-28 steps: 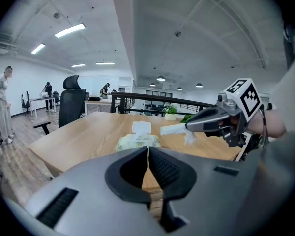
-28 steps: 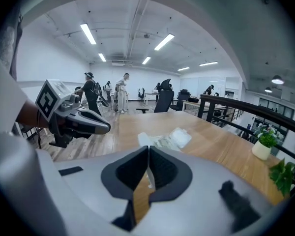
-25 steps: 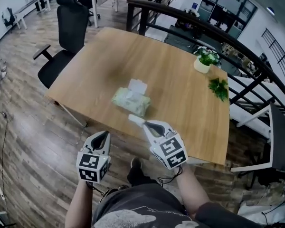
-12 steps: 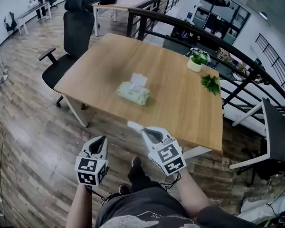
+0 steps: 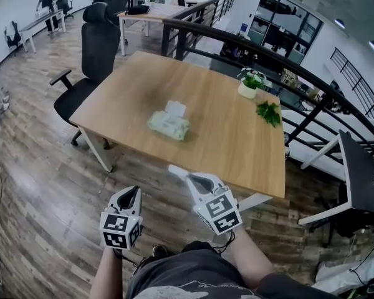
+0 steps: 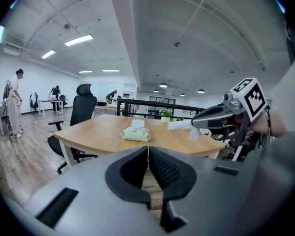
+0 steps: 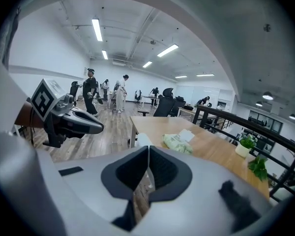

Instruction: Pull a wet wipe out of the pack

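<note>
Backing away from the table (image 5: 237, 143) since a second ago, carrying both grippers off its near edge and out over the wood floor (image 5: 43, 167). Pinching the wet wipe (image 5: 176, 170) in the right gripper (image 5: 187, 177), jaws pressed together on it, leaving a white strip poking out ahead of the tips. Holding that wipe in the air, well apart from the pack (image 5: 169, 124). Leaving the pale green pack lying flat near the middle of the tabletop, showing a white piece raised at its far side; not telling from here whether lid flap or next wipe. Keeping the left gripper (image 5: 136, 192) closed with nothing between its jaws, near the right one and lower in the head view. Recording a light wood tabletop, otherwise bearing only a potted plant (image 5: 249, 83) and a loose green sprig (image 5: 269, 113) towards the far right corner. Noting a black office chair (image 5: 95, 45) at the left side, a dark railing (image 5: 280, 58) running behind, more desks and small figures beyond, too distant for detail. Finding the chair at the right edge (image 5: 361, 179) cut off, and the forearms and torso cropped by the bottom border.
</note>
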`<move>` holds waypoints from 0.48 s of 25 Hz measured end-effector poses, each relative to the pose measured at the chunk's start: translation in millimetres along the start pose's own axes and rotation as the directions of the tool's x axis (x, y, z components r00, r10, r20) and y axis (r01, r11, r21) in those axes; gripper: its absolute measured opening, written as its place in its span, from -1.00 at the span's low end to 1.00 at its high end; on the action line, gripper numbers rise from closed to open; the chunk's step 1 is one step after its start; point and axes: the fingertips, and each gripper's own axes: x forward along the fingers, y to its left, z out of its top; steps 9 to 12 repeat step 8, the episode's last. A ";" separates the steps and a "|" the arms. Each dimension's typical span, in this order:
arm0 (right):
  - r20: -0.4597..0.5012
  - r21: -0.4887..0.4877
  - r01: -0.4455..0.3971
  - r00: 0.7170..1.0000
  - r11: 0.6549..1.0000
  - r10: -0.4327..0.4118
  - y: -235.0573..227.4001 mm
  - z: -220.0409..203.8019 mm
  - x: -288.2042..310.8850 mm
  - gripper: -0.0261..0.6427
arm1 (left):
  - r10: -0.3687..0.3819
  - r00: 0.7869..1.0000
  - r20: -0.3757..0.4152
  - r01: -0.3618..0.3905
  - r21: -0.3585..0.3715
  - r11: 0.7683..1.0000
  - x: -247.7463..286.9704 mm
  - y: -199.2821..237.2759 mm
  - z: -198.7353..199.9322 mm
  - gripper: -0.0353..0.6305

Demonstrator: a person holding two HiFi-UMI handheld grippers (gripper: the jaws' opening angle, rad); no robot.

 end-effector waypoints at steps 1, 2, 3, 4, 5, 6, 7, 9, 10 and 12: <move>0.004 -0.001 -0.005 1.000 1.000 0.005 -2.4 0.1 -1.3 -0.84 | 0.006 1.000 0.001 -0.006 -0.002 1.000 0.7 -3.1 1.1 -0.85; 0.005 -0.001 -0.013 1.000 1.000 0.013 -4.6 -1.9 -2.9 -0.84 | 0.012 1.000 0.002 -0.012 -0.003 1.000 1.5 -6.9 2.2 -0.85; 0.004 -0.001 -0.021 1.000 1.000 0.021 -6.9 -5.1 -4.8 -0.84 | 0.018 1.000 0.003 -0.018 -0.004 1.000 2.7 -11.5 3.1 -0.85; 0.004 -0.003 -0.029 1.000 1.000 0.029 -9.8 -8.2 -7.4 -0.84 | 0.024 1.000 0.004 -0.024 -0.006 1.000 4.3 -16.7 3.8 -0.85; 0.004 -0.005 -0.036 0.999 0.999 0.036 -13.4 -10.8 -10.5 -0.84 | 0.029 1.000 0.006 -0.029 -0.010 1.000 6.3 -22.6 4.6 -0.85; 0.006 -0.007 -0.043 0.999 0.999 0.043 -17.1 -13.4 -14.0 -0.84 | 0.034 0.999 0.008 -0.034 -0.016 0.999 8.3 -28.8 5.3 -0.85; 0.008 -0.008 -0.049 0.999 0.999 0.050 -20.9 -16.0 -17.7 -0.84 | 0.039 0.999 0.010 -0.039 -0.021 0.999 10.1 -35.3 5.9 -0.85; 0.009 -0.009 -0.056 0.998 0.998 0.056 -24.6 -18.7 -21.4 -0.84 | 0.044 0.999 0.012 -0.043 -0.026 0.999 11.9 -41.8 6.4 -0.85; 0.009 -0.009 -0.056 0.998 0.998 0.056 -24.6 -18.7 -21.4 -0.84 | 0.044 0.999 0.012 -0.043 -0.026 0.999 11.9 -41.8 6.4 -0.85; 0.009 -0.009 -0.056 0.998 0.998 0.056 -24.6 -18.7 -21.4 -0.84 | 0.044 0.999 0.012 -0.043 -0.026 0.999 11.9 -41.8 6.4 -0.85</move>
